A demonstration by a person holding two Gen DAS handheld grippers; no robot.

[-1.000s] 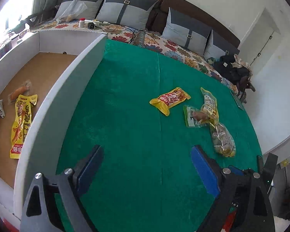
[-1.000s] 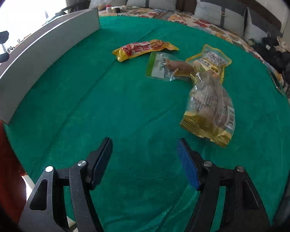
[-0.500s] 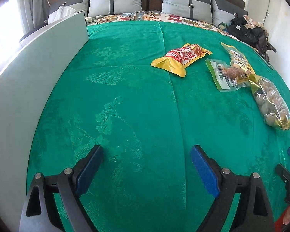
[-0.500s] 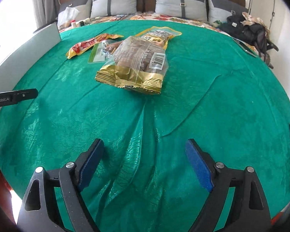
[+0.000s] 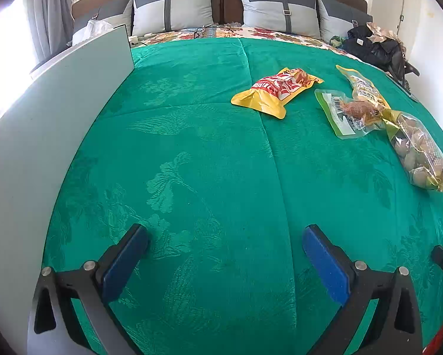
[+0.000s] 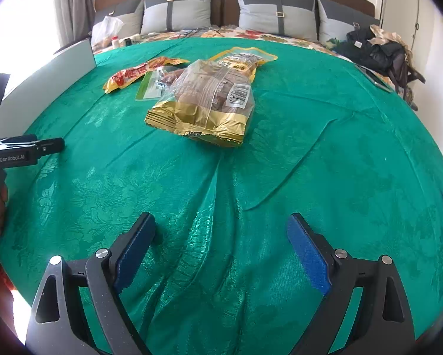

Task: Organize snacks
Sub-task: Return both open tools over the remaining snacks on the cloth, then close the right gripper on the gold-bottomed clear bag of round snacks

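Four snack packs (image 6: 203,100) clustered far on green cloth (image 5: 192,162), awaiting sorting | left gripper (image 5: 224,245) just spread wide, empty | right gripper (image 6: 221,236) wide, empty, facing gold bag (image 6: 209,109)

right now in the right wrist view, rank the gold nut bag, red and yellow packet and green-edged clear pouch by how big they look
1. gold nut bag, nearest the camera, so partly inflated
2. red and yellow packet
3. green-edged clear pouch, partly hidden

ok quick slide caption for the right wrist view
Open right gripper hovers over the green cloth, empty, facing a gold snack bag and three more packets behind it.
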